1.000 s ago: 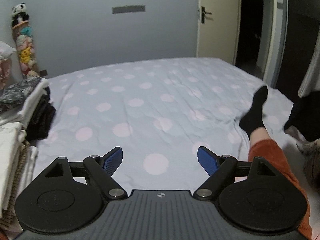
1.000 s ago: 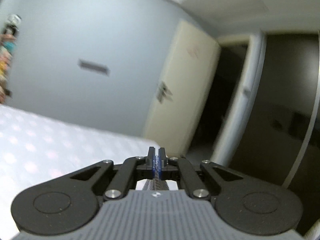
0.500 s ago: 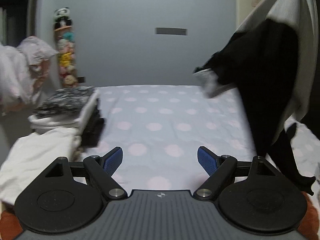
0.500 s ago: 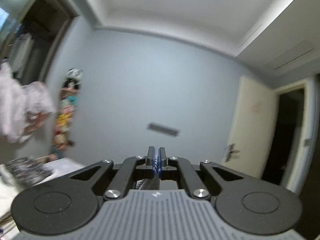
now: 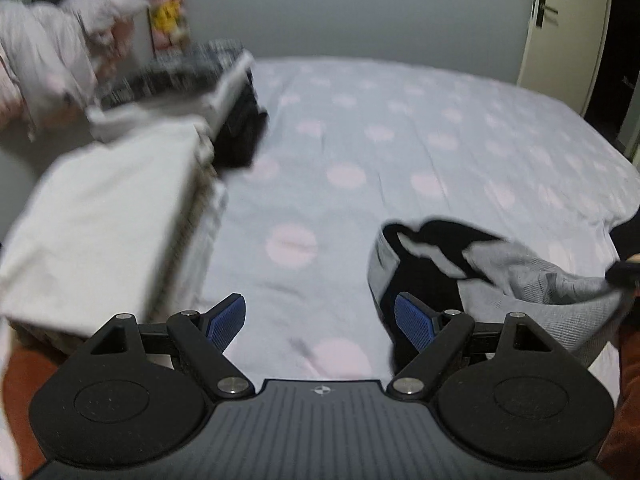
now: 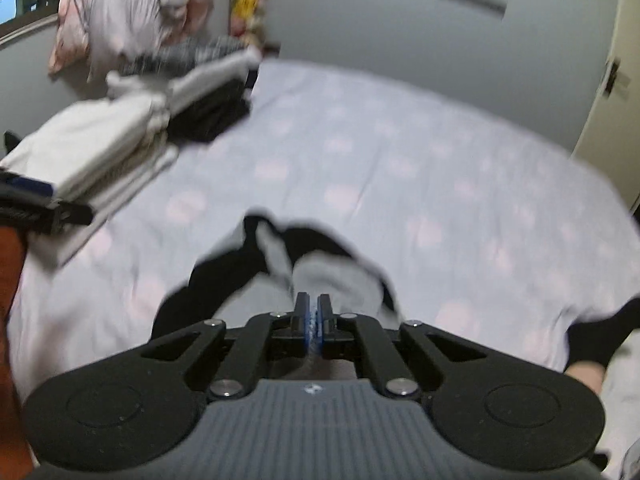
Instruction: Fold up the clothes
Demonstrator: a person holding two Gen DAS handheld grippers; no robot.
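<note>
A grey and black garment (image 5: 516,276) lies crumpled on the dotted bedsheet (image 5: 400,152) at the near right. In the right wrist view the same garment (image 6: 320,272) spreads just ahead of my right gripper (image 6: 313,316), which is shut on its near edge. My left gripper (image 5: 320,320) is open over the sheet, its right blue pad (image 5: 414,320) close beside the garment's left edge, nothing between the fingers. The right gripper's tip shows at the far right edge of the left wrist view.
Stacks of folded white, black and patterned clothes (image 5: 132,184) stand along the bed's left side, also folded clothes (image 6: 120,136). Pink bedding (image 6: 128,12) and soft toys lie behind. A person's black sock (image 6: 600,336) and orange trousers sit near right. A door (image 5: 560,28) is back right.
The garment hung high in the air half a second ago; now it has come down onto the bed. Both grippers have tilted down toward the sheet. The left stays open.
</note>
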